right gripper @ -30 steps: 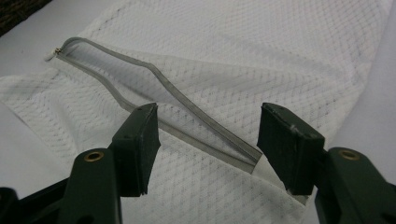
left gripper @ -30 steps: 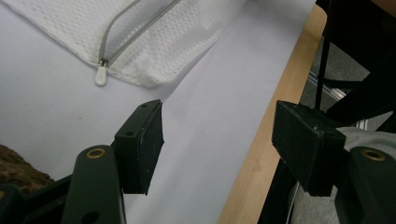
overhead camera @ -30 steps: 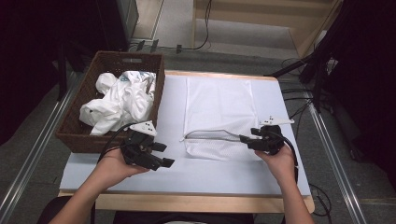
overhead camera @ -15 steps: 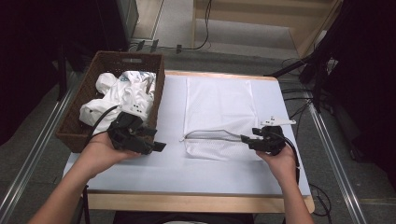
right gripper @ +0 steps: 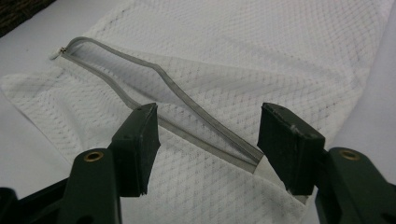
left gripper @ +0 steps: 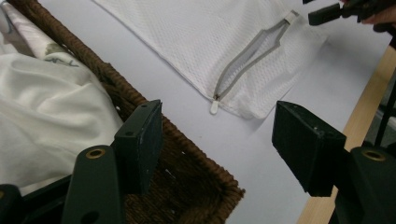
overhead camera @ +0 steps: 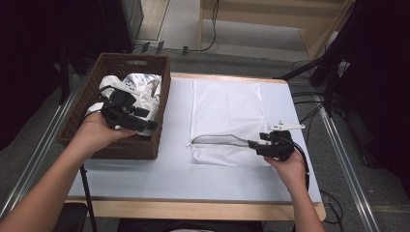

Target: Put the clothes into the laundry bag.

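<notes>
So your left gripper (overhead camera: pixel 151 123) hangs over the wicker basket (overhead camera: pixel 92 82), jaws apart, gripping nothing, white clothes (overhead camera: pixel 140 89) below partly hidden. Bare table (overhead camera: pixel 169 164) between. Your right gripper (overhead camera: pixel 252 144) sits unclenched at the mesh bag (overhead camera: pixel 225 104), zipper end (right gripper: pixel 247 158) between the jaws.

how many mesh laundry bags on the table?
1. The white mesh bag lies flat in the middle of the table, zipper partly open at its near end. The wicker basket holds white cloth; more could be hidden underneath.
</notes>
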Demonstrator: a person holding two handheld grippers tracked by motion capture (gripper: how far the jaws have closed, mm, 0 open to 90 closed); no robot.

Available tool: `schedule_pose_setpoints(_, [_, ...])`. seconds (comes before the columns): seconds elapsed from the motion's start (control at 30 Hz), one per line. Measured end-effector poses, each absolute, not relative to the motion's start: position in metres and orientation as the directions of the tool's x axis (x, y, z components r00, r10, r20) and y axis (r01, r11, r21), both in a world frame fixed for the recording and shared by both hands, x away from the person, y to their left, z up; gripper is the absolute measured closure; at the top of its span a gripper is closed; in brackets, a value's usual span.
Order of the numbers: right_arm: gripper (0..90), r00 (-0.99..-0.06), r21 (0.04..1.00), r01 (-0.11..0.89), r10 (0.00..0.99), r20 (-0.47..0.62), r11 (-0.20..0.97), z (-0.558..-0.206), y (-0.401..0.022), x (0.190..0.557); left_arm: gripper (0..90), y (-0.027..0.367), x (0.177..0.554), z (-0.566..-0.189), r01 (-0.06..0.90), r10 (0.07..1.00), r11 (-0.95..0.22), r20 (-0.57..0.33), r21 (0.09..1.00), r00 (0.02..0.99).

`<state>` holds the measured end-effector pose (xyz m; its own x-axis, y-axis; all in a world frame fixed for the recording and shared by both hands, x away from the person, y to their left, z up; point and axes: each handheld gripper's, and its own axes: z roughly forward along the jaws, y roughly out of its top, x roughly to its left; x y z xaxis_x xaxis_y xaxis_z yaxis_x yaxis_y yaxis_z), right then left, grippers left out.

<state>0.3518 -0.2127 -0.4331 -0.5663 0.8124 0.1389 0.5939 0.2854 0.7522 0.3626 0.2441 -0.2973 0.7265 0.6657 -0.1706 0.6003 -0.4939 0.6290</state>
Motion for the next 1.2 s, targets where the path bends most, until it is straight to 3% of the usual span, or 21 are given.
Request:
schedule_pose_setpoints(0.23, [39.3,-0.569,0.751,0.595,0.811,0.140,0.287,-0.433,-0.212,0.352,34.3,0.263,0.388,-0.305,0.607,0.710,-0.520,-0.090,0.601,0.698])
schedule_pose_setpoints(0.83, [39.2,-0.569,0.750,0.596,0.810,0.142,0.287,-0.433,-0.212,0.352,29.8,0.299,0.438,-0.324,0.666,0.796,-0.399,-0.122,0.630,0.593])
schedule_pose_setpoints(0.9, [39.2,-0.570,0.750,0.596,0.809,0.142,0.288,-0.433,-0.212,0.352,24.8,0.300,0.443,-0.328,0.670,0.806,-0.386,-0.122,0.634,0.580])
schedule_pose_setpoints(1.03, [39.2,-0.570,0.746,0.599,0.810,0.141,0.291,-0.434,-0.212,0.353,3.4,0.296,0.453,-0.338,0.712,0.831,-0.380,-0.119,0.591,0.543])
schedule_pose_setpoints(1.2, [39.1,-0.573,0.745,0.598,0.808,0.138,0.297,-0.434,-0.211,0.353,0.0,0.290,0.465,-0.358,0.758,0.872,-0.346,-0.110,0.553,0.478])
